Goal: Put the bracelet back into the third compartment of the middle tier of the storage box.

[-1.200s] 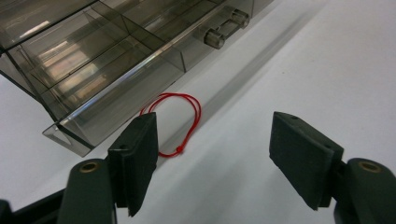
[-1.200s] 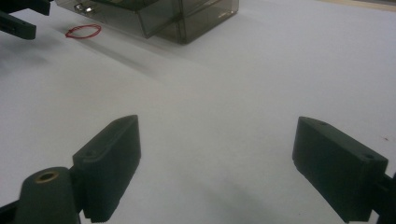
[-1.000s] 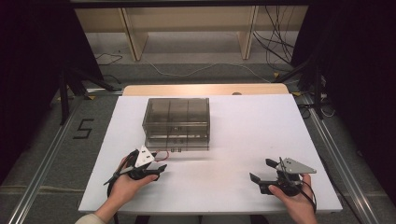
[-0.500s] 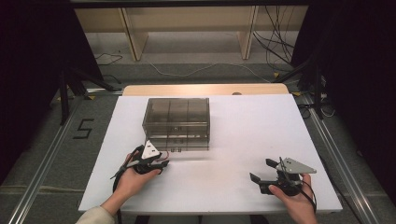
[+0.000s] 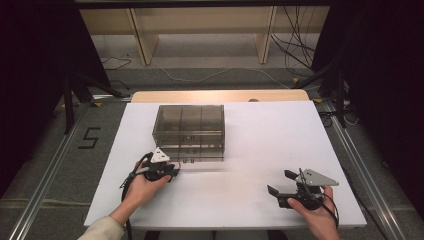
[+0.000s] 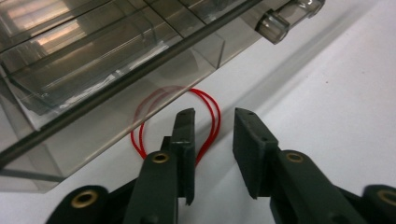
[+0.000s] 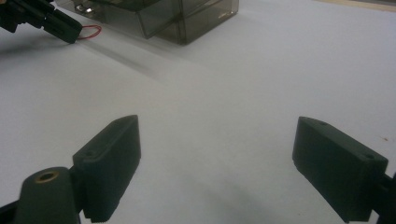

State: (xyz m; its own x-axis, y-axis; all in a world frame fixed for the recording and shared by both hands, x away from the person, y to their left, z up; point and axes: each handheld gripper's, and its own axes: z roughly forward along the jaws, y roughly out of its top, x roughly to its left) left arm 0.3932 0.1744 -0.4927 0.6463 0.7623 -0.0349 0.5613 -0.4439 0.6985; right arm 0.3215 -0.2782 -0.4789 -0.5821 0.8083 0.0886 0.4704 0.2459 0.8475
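A smoky see-through drawer box (image 5: 190, 127) stands mid-table, its lower drawer (image 6: 107, 70) pulled out a little, with a clear knob (image 6: 280, 18). A thin red rubber band (image 6: 212, 105) lies flat on the white table, partly under that drawer's front edge. My left gripper (image 6: 214, 126) hovers low over the band with its jaws a narrow gap apart; the band's right side runs into that gap, not pinched. From above, the left gripper (image 5: 161, 170) sits just in front of the box. My right gripper (image 5: 287, 185) rests near the front right, jaws wide open and empty.
The white table top (image 5: 270, 140) has a wooden strip (image 5: 220, 96) along its far edge. Metal rails (image 5: 50, 170) flank the table. The right gripper view shows the box corner (image 7: 196, 23) and the left gripper (image 7: 46, 21) far off.
The left gripper has moved forward and right, up to the box's front and over the red band. The right gripper has stayed put.
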